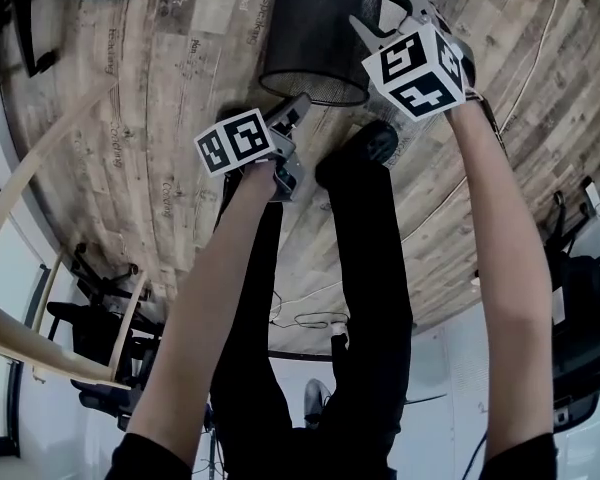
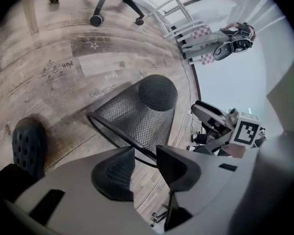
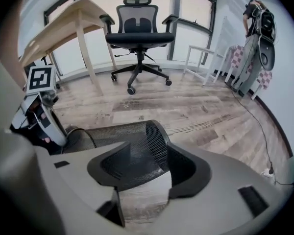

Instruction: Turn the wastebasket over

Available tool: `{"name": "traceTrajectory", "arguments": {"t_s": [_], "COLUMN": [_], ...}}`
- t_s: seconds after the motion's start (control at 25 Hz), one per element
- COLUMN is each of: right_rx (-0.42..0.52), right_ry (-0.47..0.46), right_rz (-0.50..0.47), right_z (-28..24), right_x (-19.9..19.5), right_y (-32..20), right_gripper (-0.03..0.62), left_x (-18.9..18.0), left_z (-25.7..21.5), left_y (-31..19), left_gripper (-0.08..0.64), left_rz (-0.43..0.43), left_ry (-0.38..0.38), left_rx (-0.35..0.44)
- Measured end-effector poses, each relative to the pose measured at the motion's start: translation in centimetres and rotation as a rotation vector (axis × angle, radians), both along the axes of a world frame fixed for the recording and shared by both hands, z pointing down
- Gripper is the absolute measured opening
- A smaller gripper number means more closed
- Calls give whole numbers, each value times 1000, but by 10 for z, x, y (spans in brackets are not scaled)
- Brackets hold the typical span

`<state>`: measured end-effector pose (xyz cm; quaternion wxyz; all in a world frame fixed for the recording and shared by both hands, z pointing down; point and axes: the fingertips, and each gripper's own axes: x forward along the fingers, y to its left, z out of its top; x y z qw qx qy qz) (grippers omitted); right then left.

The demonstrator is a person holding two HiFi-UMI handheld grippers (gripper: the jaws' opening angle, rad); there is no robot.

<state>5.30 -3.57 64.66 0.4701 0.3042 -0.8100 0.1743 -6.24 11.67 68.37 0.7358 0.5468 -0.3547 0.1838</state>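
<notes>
Left gripper: fingers are sitting spread, straddling the rim wire of the wastebasket without clamping it. Right gripper: fingers are standing apart too, framing the mesh base end, nothing pinched. I'm seeing the wastebasket lying on its side on the wood floor, mouth facing near, base far. The person's black shoe is resting just near-side of it. An office chair is standing well beyond.
</notes>
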Motion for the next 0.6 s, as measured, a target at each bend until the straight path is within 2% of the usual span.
{"name": "traceTrajectory", "arguments": {"t_s": [0.16,0.36,0.6], "right_rx": [-63,-213,-313], "right_ry": [-59,-77,-92], "right_rz": [-27,-84,-147], "right_z": [12,35,52], "right_x": [-6,-7,-18], "right_y": [-21,-38,-45], "right_gripper": [302,324,347], "left_x": [-5,-4,0], "left_z": [0,-1,-3], "left_y": [-2,-1,-2], "left_gripper": [149,147,147], "left_rz": [-14,-27,-30], "left_ry": [0,19,35], "left_rx": [-2,-4,-5]}}
